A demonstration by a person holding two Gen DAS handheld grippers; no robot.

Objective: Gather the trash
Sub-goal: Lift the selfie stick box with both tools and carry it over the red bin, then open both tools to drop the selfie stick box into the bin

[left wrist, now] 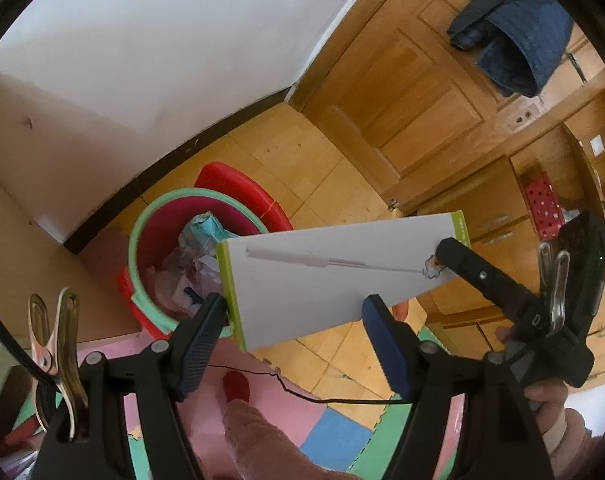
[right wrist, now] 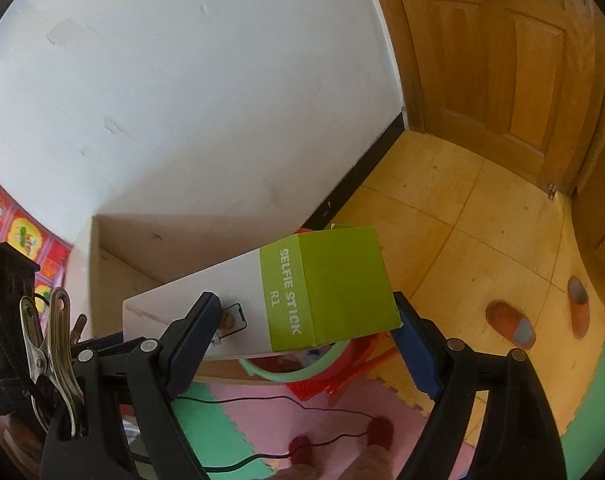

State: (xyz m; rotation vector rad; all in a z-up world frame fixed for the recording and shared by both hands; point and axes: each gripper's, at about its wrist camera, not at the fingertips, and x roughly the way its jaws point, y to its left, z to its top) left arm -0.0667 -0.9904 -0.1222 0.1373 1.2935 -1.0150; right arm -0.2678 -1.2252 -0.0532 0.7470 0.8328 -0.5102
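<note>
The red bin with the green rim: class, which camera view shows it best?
Left wrist view: the bin shows its open mouth and trash inside. In the right wrist view the selfie stick box hides all but a rim arc.

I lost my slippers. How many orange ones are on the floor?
2. One slipper lies on the wooden floor near the foam mat; the other slipper lies just right of it. More may be hidden.

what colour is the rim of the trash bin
Mint green, around a red bin; clearest in the left wrist view.
</note>
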